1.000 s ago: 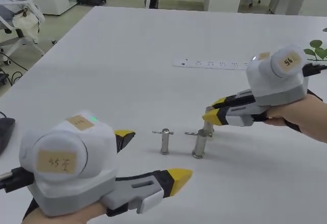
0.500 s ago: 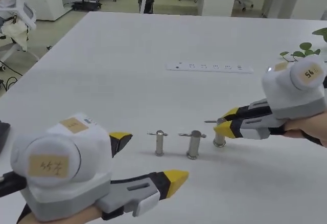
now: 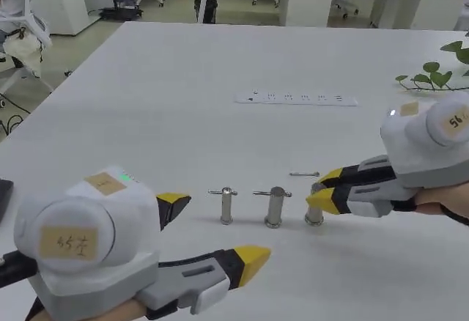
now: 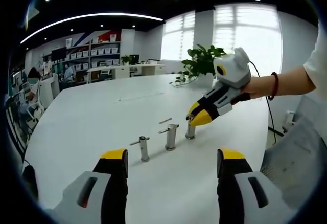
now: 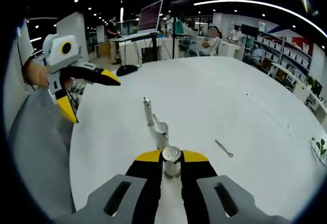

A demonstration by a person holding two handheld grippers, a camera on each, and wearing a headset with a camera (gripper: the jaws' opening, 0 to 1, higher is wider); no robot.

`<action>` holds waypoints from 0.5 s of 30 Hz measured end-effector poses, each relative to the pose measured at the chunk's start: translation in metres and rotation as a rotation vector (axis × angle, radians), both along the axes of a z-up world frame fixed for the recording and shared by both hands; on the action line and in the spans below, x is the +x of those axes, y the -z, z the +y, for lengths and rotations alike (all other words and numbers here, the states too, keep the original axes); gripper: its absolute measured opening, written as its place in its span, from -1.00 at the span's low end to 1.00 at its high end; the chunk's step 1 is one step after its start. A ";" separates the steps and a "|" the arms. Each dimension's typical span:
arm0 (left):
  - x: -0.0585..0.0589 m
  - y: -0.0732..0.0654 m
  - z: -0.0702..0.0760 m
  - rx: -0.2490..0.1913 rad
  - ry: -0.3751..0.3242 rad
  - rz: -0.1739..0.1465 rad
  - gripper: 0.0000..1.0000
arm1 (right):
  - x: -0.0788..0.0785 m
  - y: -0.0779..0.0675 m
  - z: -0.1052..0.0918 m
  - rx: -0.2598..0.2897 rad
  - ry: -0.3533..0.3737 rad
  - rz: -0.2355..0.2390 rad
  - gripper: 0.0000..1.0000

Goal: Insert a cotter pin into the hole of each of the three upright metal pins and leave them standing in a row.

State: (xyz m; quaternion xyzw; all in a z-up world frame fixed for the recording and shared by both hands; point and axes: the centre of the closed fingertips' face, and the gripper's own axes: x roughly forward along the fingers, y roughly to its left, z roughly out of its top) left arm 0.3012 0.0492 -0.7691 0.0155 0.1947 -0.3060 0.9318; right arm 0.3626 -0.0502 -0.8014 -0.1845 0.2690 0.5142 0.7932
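While our left gripper [image 3: 220, 226] gapes, our right gripper [image 3: 316, 190] pinches the end metal pin [image 5: 171, 166], cotter pin [image 3: 304, 174] lying nearby.

End pin [image 5: 171, 165]: smooth bright metal, glossy sides. Loose cotter pin [image 3: 303, 174]: thin bare metal. Table [image 3: 183, 101]: matt white, smooth.

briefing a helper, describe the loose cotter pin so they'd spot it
On the white table stands a row of three upright pins. Just beyond the right-hand pin, a cotter pin lies flat, the only one not pushed through a pin.
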 end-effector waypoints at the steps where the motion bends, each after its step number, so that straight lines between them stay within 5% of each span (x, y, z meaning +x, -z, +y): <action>1: 0.000 0.000 0.000 0.000 0.000 0.000 0.41 | -0.002 0.001 0.001 0.001 -0.001 0.003 -0.73; 15: -0.008 0.001 -0.004 0.008 0.025 0.002 0.39 | -0.022 0.008 0.015 0.021 -0.017 0.021 -0.73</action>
